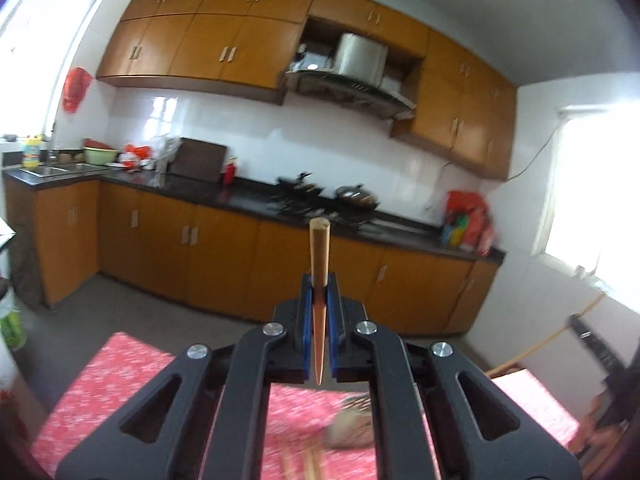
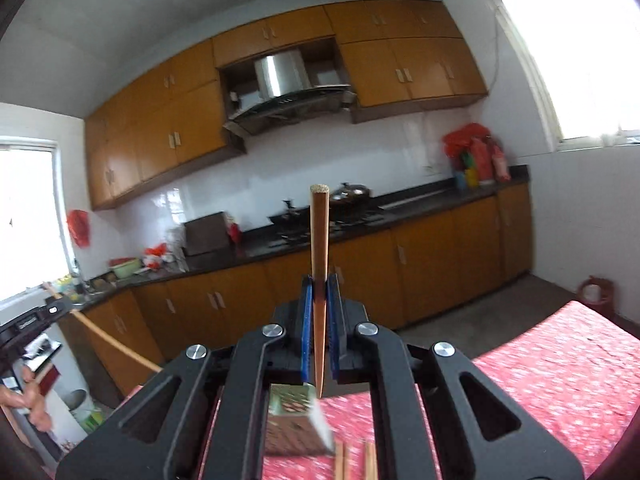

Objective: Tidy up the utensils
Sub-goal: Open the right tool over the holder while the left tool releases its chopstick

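My left gripper (image 1: 319,286) is shut on a wooden chopstick (image 1: 319,252) that stands upright between its blue pads, thick end up, high above the table. My right gripper (image 2: 320,286) is shut on another wooden chopstick (image 2: 319,232), also upright. Below the right gripper a small patterned box (image 2: 298,424) lies on the red tablecloth (image 2: 540,364), with loose chopsticks (image 2: 356,460) beside it. In the left wrist view more chopsticks (image 1: 308,464) and a blurred brownish object (image 1: 352,428) lie on the cloth (image 1: 112,380). The left gripper with its chopstick also shows in the right wrist view (image 2: 108,340).
Beyond the table is a kitchen with orange cabinets (image 1: 208,240), a dark counter (image 1: 200,188), a stove with pans (image 1: 320,196), a sink (image 1: 52,168) and red bags (image 1: 468,216). A red stool-like item (image 2: 596,292) stands on the floor.
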The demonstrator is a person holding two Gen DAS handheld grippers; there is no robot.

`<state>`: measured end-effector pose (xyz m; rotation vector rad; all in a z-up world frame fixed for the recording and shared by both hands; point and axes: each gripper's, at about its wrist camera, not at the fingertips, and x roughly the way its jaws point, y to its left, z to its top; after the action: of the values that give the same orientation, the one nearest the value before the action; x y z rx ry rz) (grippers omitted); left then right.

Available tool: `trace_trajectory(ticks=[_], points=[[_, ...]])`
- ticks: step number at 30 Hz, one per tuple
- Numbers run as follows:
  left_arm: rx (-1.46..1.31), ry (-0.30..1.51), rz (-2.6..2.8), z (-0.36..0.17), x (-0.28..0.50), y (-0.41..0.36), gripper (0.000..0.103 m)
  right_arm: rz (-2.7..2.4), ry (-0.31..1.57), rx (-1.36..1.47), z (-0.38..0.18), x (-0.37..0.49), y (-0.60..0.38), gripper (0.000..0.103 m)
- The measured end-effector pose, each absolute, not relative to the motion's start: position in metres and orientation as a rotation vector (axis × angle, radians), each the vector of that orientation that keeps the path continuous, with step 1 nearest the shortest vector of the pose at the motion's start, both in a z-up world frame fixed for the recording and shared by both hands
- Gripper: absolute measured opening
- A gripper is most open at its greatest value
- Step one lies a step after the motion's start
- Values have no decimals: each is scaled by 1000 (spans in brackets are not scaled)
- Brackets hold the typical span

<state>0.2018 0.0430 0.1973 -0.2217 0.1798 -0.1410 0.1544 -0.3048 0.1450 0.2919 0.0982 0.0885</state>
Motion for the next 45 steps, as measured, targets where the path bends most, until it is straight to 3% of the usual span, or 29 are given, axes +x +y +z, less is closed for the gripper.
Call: trace_trajectory(ticks=[15, 17, 19, 21, 27, 32, 36, 40, 45], points=[[-177, 327, -216, 121, 256, -33, 8, 145, 278, 230, 95, 207, -264, 8], [-187, 336, -205, 118, 259, -32, 10, 150, 281, 231, 94, 206, -264, 13], [-192, 332, -202, 117, 256, -28, 17, 138, 275, 233, 97, 204, -267, 35], [-189, 318, -190, 120, 252, -23, 22, 129, 258, 232, 100, 199, -270, 40], [-207, 292, -153, 133, 228, 2, 31, 97, 255, 238, 106, 182, -283, 40], [-178, 303, -77, 121, 200, 33, 36, 20, 325, 226, 79, 163, -308, 40], [-137, 391, -7, 77, 188, 55, 37, -6, 486, 220, 28, 165, -324, 38], [-127, 558, 8, 16, 185, 66, 37, 47, 716, 219, -43, 168, -320, 19], [-175, 700, -52, -33, 182, 59, 37, 91, 838, 193, -90, 161, -300, 19]])
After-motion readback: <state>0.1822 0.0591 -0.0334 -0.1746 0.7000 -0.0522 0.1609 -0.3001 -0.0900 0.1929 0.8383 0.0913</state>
